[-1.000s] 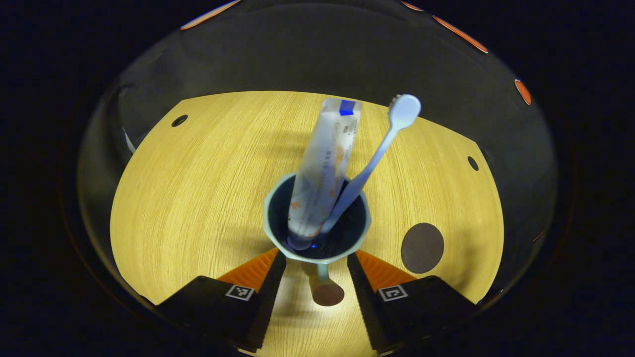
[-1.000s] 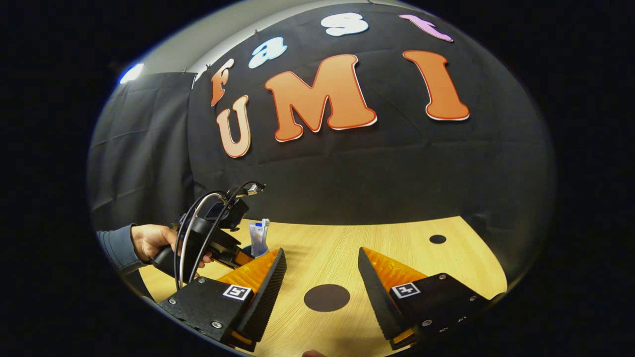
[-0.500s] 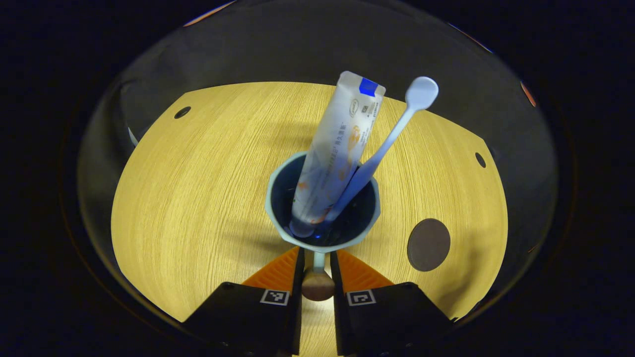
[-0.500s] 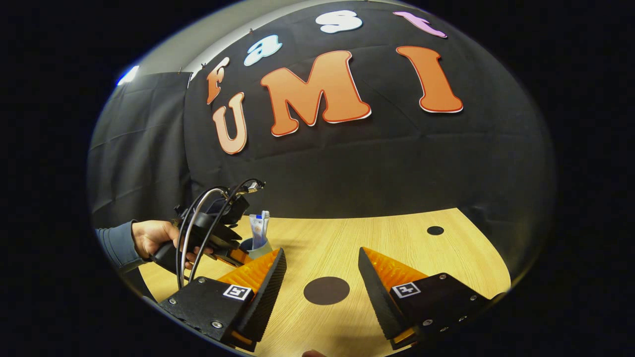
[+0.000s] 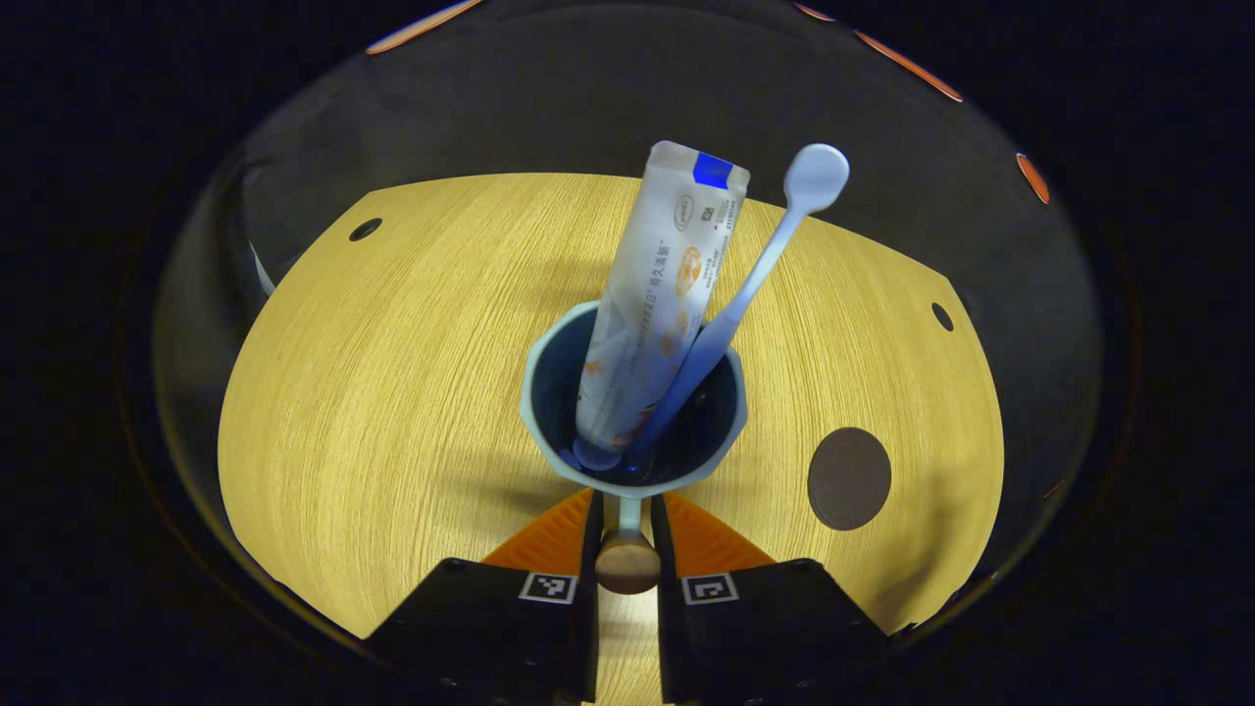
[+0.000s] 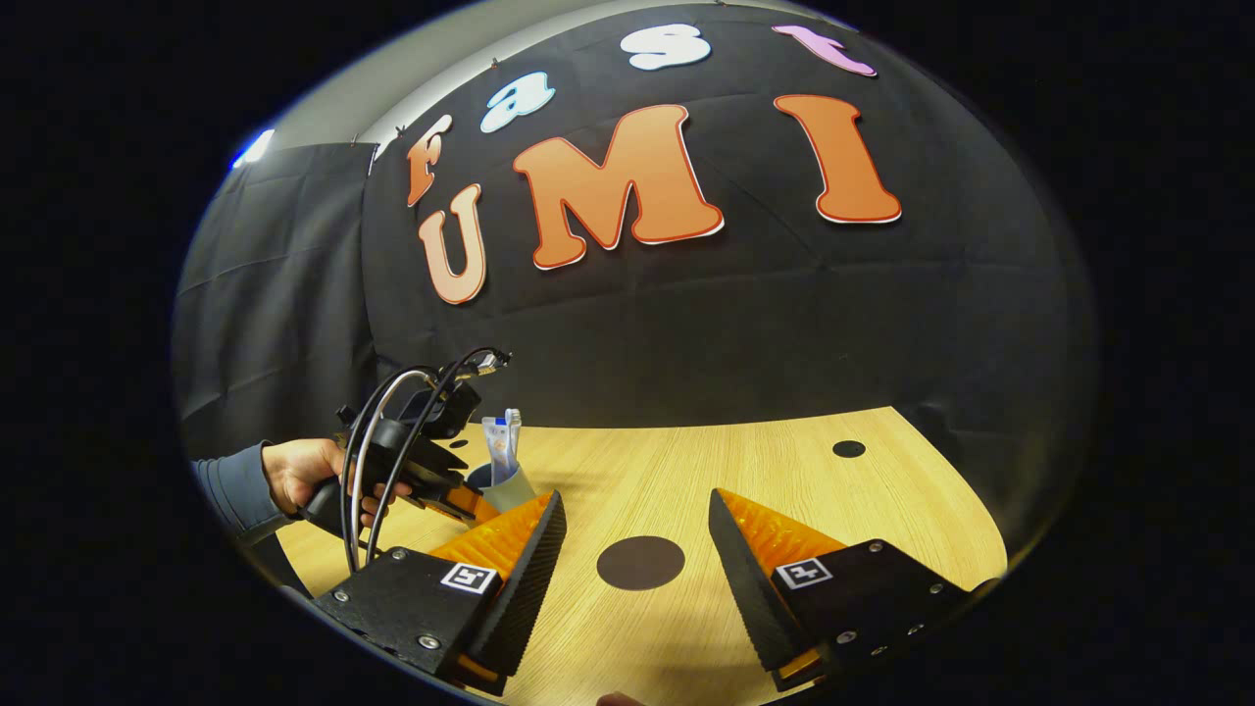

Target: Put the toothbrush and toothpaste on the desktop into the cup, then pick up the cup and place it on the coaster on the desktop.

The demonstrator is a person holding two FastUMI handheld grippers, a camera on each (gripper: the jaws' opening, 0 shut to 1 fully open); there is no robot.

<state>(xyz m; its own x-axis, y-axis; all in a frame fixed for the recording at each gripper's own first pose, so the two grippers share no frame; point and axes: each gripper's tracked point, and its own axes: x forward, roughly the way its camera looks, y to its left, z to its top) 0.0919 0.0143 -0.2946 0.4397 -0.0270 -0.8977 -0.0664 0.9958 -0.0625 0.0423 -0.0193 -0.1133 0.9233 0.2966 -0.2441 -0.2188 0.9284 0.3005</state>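
Observation:
A pale blue cup (image 5: 549, 431) with a dark inside holds a white toothpaste tube (image 5: 667, 284) and a light blue toothbrush (image 5: 755, 284), both leaning up and away. My left gripper (image 5: 625, 534) is shut on the cup's handle (image 5: 627, 559), with the cup raised a little off the desk. A dark round coaster (image 5: 849, 478) lies on the wood to the right of the cup. In the right gripper view the coaster (image 6: 640, 562) lies ahead between the fingers of my open right gripper (image 6: 635, 549), and the cup (image 6: 502, 482) hangs at the left in the other gripper.
The wooden desktop (image 5: 392, 373) has small dark holes (image 5: 365, 229) near its far corners. A hand in a grey sleeve (image 6: 294, 476) holds the left gripper, with cables looping above it. Black cloth walls stand behind the desk.
The left gripper closed on the cup's handle and has lifted the cup slightly. The right gripper has barely moved.

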